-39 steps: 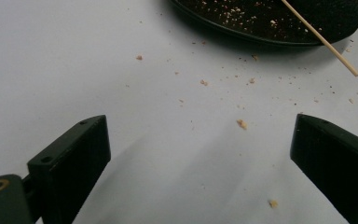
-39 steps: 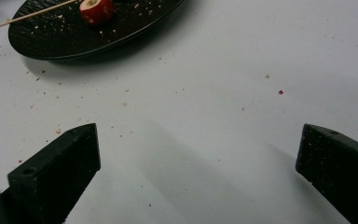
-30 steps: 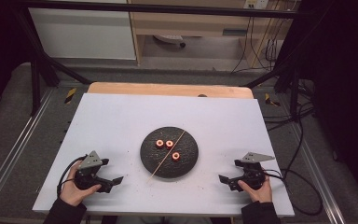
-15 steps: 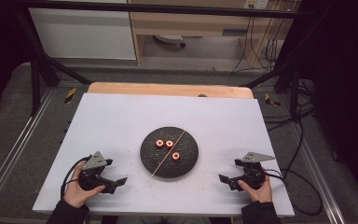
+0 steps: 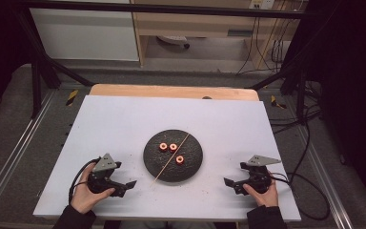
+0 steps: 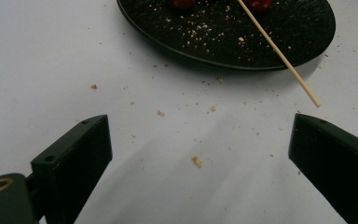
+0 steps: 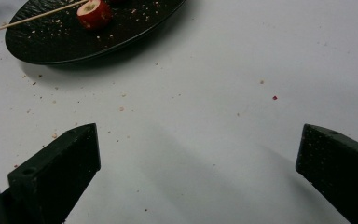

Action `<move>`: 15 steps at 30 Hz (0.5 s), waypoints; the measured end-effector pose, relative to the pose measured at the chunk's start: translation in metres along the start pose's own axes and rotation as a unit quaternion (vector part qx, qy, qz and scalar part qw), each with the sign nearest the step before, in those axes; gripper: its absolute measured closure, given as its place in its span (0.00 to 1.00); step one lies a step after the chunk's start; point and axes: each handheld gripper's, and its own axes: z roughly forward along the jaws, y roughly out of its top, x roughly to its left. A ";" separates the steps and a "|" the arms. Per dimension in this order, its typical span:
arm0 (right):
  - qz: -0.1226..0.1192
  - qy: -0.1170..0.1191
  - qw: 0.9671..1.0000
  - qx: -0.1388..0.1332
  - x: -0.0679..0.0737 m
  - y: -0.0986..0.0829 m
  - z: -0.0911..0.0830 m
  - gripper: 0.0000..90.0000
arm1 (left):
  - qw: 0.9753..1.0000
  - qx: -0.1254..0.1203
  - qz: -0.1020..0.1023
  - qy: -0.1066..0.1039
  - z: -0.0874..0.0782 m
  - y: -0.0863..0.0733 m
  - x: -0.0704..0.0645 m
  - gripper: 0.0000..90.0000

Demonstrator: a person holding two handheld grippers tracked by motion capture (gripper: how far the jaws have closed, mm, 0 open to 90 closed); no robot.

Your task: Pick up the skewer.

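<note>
My left tongs [image 5: 129, 184] stood apart just beside the thin wooden skewer [image 5: 170, 159] overhanging the round black plate [image 5: 152, 164], apparently lined up to grip it, while my right tongs [image 5: 229, 182], likewise apart, waited clear.

You are in a lab-style recording bay, not a home. The white table [image 5: 124, 129] is boxed in by a black frame [image 5: 171, 8] with rails [image 5: 9, 162] on the floor at either side of it. Beyond the table stands a white cabinet [image 5: 83, 36] and a wooden shelf [image 5: 195, 24]; right of the table, cables [image 5: 310, 143] trail across grey carpet.
</note>
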 end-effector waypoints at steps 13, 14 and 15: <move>0.001 -0.002 1.000 0.002 0.001 0.000 0.001 0.01 | 1.000 0.008 0.007 0.000 0.010 0.023 -0.016 0.09; 0.001 -0.002 1.000 0.002 0.001 0.000 0.001 0.01 | 1.000 0.010 0.008 0.001 0.010 0.025 -0.018 0.09; 0.002 -0.003 1.000 0.002 0.001 0.000 0.001 0.01 | 1.000 0.010 0.010 0.002 0.011 0.028 -0.019 0.09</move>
